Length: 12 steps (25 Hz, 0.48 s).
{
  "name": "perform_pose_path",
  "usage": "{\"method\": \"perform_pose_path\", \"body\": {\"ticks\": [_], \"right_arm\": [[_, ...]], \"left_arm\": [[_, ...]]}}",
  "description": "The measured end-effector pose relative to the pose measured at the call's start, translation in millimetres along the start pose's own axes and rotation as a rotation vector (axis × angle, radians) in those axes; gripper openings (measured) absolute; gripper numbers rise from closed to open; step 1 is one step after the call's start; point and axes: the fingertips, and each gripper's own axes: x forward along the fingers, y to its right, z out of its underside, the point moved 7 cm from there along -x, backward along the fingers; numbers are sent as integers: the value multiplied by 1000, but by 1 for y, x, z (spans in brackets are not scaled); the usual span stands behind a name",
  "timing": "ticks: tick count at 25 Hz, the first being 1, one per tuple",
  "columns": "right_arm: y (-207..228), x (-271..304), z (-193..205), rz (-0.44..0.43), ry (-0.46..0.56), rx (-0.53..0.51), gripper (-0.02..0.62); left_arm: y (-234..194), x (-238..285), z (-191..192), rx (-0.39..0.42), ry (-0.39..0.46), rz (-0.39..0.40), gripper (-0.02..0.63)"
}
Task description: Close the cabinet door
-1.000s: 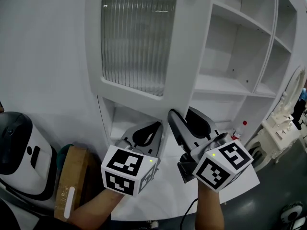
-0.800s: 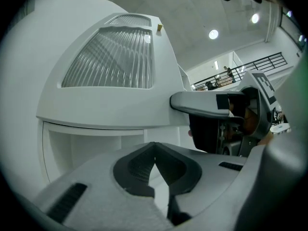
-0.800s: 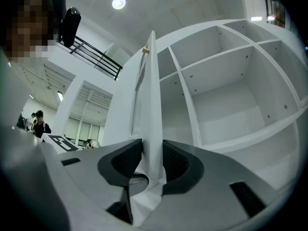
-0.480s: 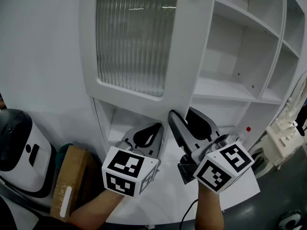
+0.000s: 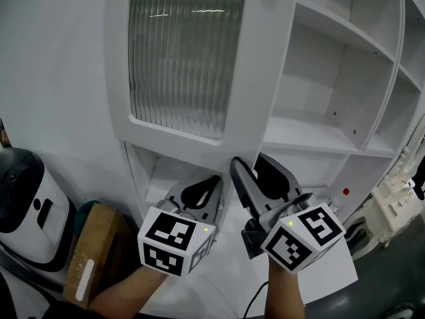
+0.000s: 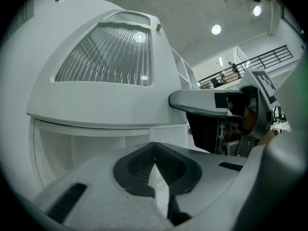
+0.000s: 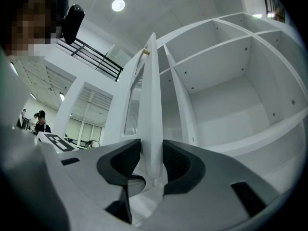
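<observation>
A white-and-black appliance (image 5: 23, 198) stands at lower left just beside a brown cardboard box (image 5: 99, 234), while a red-capped bottle (image 5: 343, 193) stands near carved white furniture (image 5: 398, 211).

cabinet door (image 5: 186, 58) left of shelves (image 5: 312, 128) | box (image 5: 93, 244) below-left of door, beside cabinet

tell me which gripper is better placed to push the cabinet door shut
Right. The right gripper has the free edge of the cabinet door between its jaws, which have just been opening, so it can likely swing it closed. The left gripper is shut, below the door.
</observation>
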Motion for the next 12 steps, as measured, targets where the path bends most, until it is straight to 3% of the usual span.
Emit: {"method": "perform_pose_path", "body": {"ticks": [12], "right_arm": [[21,12,0,-20,-17,-9,152]], "left_arm": [[2,19,-3,1,-12,-55,12]]}}
